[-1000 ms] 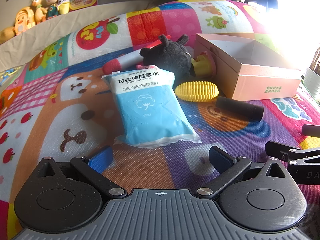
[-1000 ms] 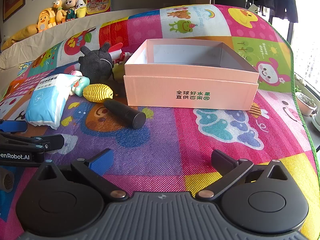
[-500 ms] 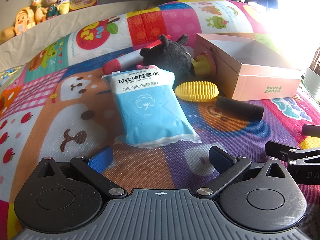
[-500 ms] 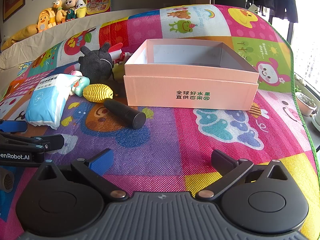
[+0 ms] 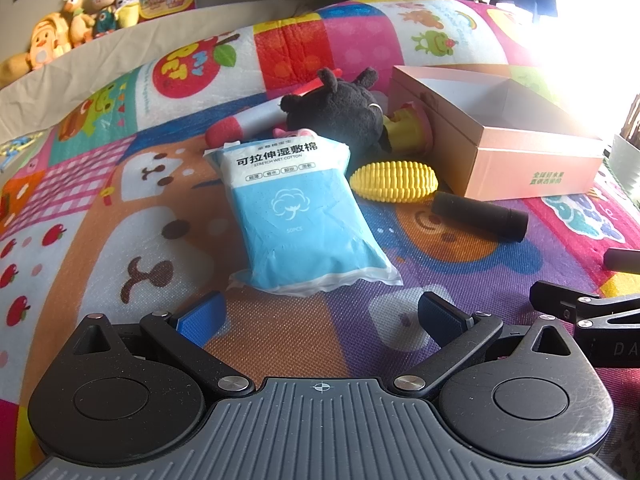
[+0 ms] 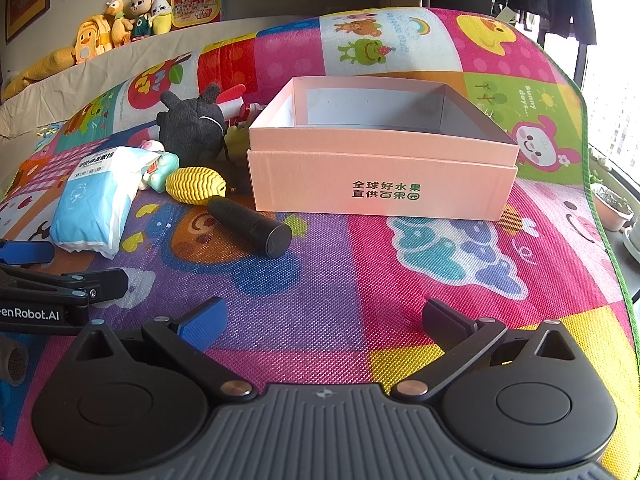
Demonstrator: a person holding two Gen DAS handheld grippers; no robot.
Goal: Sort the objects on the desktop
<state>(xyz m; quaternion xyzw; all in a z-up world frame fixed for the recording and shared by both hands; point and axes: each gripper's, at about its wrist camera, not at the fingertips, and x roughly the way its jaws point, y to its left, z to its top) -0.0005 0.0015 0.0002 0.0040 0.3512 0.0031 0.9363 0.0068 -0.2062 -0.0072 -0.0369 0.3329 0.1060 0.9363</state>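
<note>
Colourful mat (image 6: 360, 264), pink box (image 6: 380, 184) interior seemingly empty, right view only.

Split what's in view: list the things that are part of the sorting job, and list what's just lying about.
Job:
pink box
blue pack
yellow corn toy
black cylinder
black plush
left gripper, open
right gripper, open

Lying about:
shelf dolls
mat
potted plant
</note>
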